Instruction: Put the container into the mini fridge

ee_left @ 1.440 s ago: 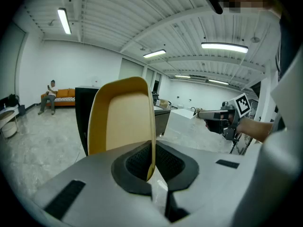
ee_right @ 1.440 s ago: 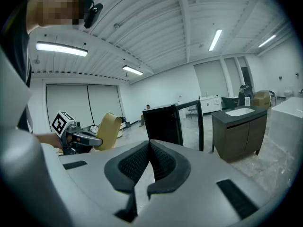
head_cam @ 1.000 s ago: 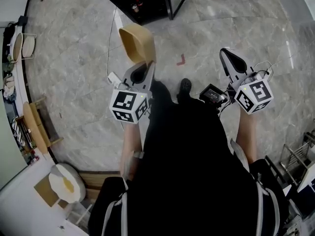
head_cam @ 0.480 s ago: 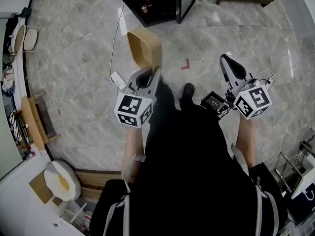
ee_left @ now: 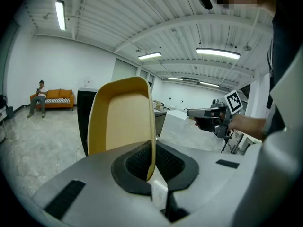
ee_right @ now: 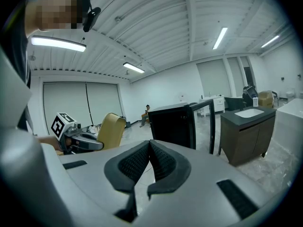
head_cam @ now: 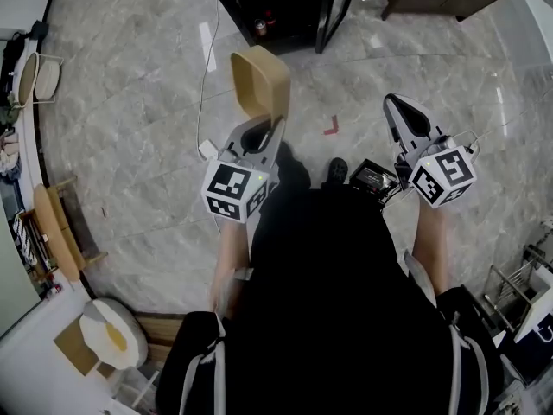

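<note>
A tan, empty container [head_cam: 258, 80] sticks out ahead of my left gripper [head_cam: 259, 132], whose jaws are shut on its rim; in the left gripper view the container [ee_left: 124, 122] stands upright with its hollow facing me. The black mini fridge [head_cam: 285, 3] stands on the floor ahead, its glass door [head_cam: 339, 7] swung open; the right gripper view has the fridge [ee_right: 173, 124] a short way off. My right gripper [head_cam: 406, 119] hovers to the right, shut with nothing between its pads [ee_right: 150, 160].
A white cable [head_cam: 206, 85] runs across the marble floor to a power strip [head_cam: 207, 150]. A red corner mark [head_cam: 331, 128] is on the floor. A dark cabinet [ee_right: 246, 131] stands right of the fridge. Shelves and furniture line the left wall [head_cam: 34, 102].
The person has walked forward: the fridge and its open door have come nearer in the head view. Both grippers keep their pose, the left still holding the container.
</note>
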`<control>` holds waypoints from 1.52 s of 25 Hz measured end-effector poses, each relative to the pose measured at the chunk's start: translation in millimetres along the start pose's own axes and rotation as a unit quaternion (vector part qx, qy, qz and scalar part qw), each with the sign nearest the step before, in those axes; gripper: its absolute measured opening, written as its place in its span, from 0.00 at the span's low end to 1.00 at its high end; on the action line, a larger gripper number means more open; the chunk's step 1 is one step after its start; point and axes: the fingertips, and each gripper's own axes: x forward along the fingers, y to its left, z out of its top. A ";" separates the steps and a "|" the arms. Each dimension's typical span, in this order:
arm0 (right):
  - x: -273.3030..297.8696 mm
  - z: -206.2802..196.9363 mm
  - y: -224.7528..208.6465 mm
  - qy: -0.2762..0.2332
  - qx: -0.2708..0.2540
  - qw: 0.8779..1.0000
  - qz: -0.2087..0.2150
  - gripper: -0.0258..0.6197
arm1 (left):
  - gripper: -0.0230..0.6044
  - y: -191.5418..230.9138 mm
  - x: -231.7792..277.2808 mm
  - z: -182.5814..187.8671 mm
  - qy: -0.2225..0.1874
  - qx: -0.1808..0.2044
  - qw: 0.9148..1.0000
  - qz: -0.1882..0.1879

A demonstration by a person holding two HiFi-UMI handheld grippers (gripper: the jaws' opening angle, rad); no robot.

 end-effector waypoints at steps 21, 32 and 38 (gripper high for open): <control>92.0 13.8 21.9 0.012 0.026 0.997 -0.078 0.07 | 0.10 122.4 21.7 -13.2 0.047 0.027 0.995 -0.079; 107.9 23.3 -25.1 0.002 0.042 0.997 -0.062 0.07 | 0.10 122.5 67.5 4.6 0.062 0.030 0.995 -0.079; 123.9 29.9 -71.2 0.000 0.054 0.997 -0.052 0.07 | 0.10 120.9 111.3 23.7 0.071 0.031 0.994 -0.074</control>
